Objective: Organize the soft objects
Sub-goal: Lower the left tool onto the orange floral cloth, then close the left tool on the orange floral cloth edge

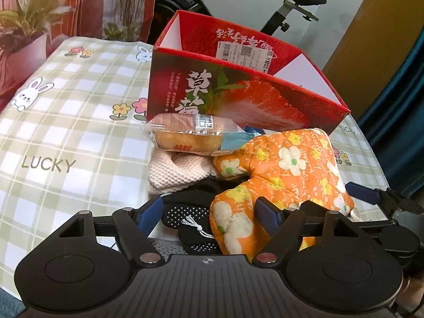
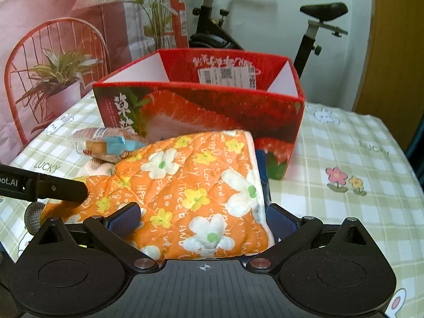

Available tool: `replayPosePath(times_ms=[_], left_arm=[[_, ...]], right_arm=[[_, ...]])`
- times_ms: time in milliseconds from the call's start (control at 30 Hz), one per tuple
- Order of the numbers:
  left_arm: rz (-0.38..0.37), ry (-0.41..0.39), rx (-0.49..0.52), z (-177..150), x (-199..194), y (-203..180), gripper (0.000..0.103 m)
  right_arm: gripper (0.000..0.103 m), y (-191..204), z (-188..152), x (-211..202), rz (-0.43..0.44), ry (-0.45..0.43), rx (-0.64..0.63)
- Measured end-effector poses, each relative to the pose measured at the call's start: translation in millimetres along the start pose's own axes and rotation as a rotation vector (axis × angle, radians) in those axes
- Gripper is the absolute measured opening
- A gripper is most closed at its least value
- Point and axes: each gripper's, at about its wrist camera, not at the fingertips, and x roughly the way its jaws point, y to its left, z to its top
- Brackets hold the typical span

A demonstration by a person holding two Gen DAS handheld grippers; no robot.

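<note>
An orange floral quilted cloth (image 1: 288,164) (image 2: 190,182) lies crumpled in front of the red strawberry box (image 1: 238,98) (image 2: 212,116). My left gripper (image 1: 209,213) stands open around the cloth's near fold and a black dotted item (image 1: 185,212) with a white string. Its right pad (image 1: 267,214) touches the cloth, while the left pad is clear of it. My right gripper (image 2: 202,220) is open, with the cloth's corner between its wide-set pads. A wrapped bread roll (image 1: 190,135) (image 2: 106,143) rests on a pink knit piece (image 1: 172,169) (image 2: 98,168).
The open-topped box stands on a checked tablecloth (image 1: 66,132) (image 2: 344,159). An exercise bike (image 1: 299,2) (image 2: 318,26) stands behind the table. A printed backdrop with a chair and plants (image 2: 53,66) rises at the back left. A grey knit item (image 2: 34,217) sits at the left edge.
</note>
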Motion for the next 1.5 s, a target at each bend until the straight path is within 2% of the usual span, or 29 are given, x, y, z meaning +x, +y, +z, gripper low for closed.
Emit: replayPosePath(times_ms=[133, 200, 400, 900, 1100, 1367, 1433, 1467, 1500], left_arm=[[-0.002, 0.006, -0.017, 1, 1, 1, 0.078], [-0.017, 0.007, -0.018, 3, 2, 0, 0.072], [-0.047, 0.01, -0.026, 4, 3, -1, 0.064], [-0.03, -0.037, -0.049, 13, 1, 13, 0.063], [-0.07, -0.03, -0.074, 8, -9, 20, 0.063], [-0.171, 0.022, -0.074, -1, -6, 16, 0.066], [-0.185, 0.041, -0.083, -3, 1, 16, 0.064], [-0.197, 0.054, -0.095, -5, 5, 17, 0.06], [-0.21, 0.066, -0.104, -6, 8, 18, 0.046]], right_arm=[[0.101, 1, 1, 3, 0.006, 0.018, 0.009], [0.101, 0, 1, 4, 0.011, 0.026, 0.022], [0.101, 0, 1, 4, 0.029, 0.039, 0.041], [0.096, 7, 2, -3, 0.101, 0.048, 0.032], [0.096, 5, 1, -2, 0.104, 0.056, 0.045], [0.096, 5, 1, 0, 0.106, 0.067, 0.06], [0.096, 5, 1, 0, 0.111, 0.067, 0.062], [0.096, 5, 1, 0, 0.112, 0.066, 0.061], [0.096, 5, 1, 0, 0.113, 0.065, 0.061]])
